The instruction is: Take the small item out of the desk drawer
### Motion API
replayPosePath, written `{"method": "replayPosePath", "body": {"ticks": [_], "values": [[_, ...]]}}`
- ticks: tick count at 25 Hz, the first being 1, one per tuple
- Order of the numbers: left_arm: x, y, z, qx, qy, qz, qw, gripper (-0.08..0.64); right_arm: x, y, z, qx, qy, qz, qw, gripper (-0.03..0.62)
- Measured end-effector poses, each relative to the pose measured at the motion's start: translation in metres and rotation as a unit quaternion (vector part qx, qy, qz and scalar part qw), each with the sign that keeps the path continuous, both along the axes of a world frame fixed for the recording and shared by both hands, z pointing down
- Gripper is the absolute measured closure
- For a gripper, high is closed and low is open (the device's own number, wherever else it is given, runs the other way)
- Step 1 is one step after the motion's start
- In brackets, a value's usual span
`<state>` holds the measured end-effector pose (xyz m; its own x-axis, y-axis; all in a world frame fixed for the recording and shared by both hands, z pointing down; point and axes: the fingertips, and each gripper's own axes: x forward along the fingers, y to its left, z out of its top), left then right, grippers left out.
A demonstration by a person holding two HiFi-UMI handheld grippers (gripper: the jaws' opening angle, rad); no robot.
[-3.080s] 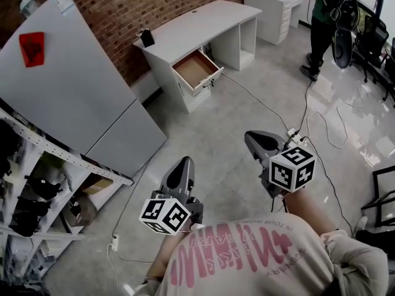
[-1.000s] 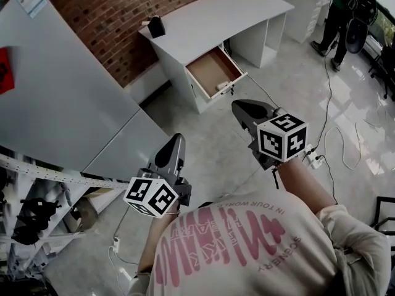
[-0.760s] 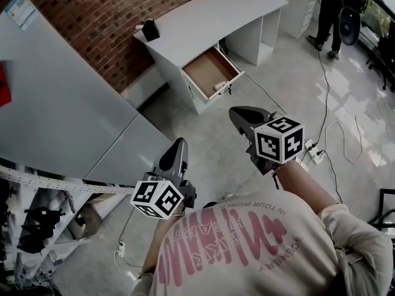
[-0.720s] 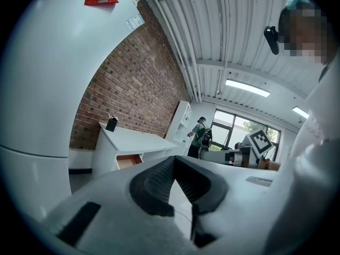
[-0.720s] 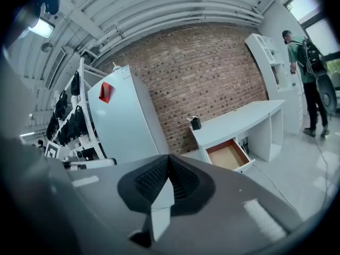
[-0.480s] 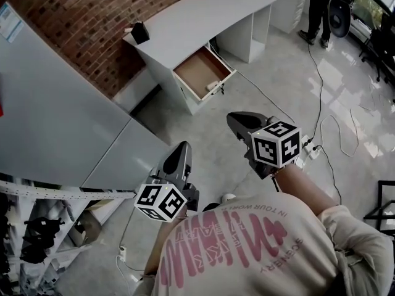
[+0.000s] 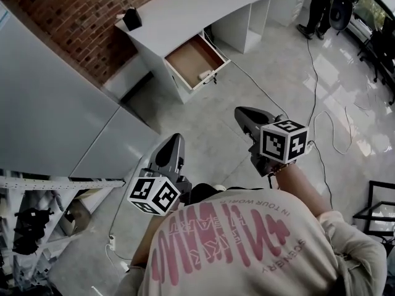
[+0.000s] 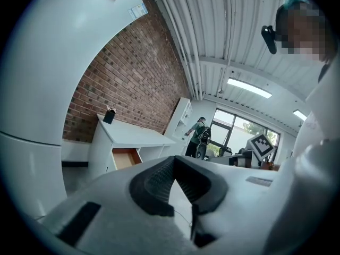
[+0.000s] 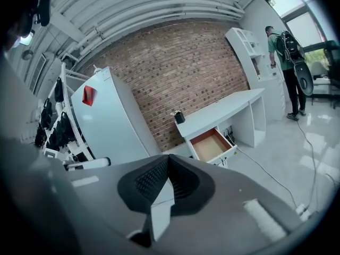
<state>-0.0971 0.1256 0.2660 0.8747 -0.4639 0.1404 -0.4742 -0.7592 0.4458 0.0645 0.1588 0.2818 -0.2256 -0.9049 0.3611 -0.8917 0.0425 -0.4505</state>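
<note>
Small item (image 7: 204, 74) lies in drawer (image 7: 187, 55), beyond closed left gripper (image 7: 174, 142) and closed right gripper (image 7: 243, 113).

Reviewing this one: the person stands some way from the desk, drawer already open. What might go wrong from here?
1. A floor cable runs from the desk across the way to the drawer; a foot may catch it.
2. The small item lies close to the drawer's front wall, probably leaving little room to close around it.
3. The left claw and right claw are both shut; reaching in unopened might just push the item.
</note>
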Motion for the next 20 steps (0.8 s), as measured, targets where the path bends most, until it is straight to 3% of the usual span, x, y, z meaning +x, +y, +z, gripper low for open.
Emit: {"method": "replayPosePath", "body": {"ticks": [9,20], "values": [[-0.009,-0.012,0.016,-0.01,-0.042,-0.01,0.999,0.557,0.007,-0.009,0.018,0.0,-0.027,0.01,1.0,0.578],[0.005,-0.068,0.042,-0.053,-0.03,-0.009,0.9981,0.557,0.02,-0.057,0.05,-0.048,-0.017,0.014,0.999,0.578]]}}
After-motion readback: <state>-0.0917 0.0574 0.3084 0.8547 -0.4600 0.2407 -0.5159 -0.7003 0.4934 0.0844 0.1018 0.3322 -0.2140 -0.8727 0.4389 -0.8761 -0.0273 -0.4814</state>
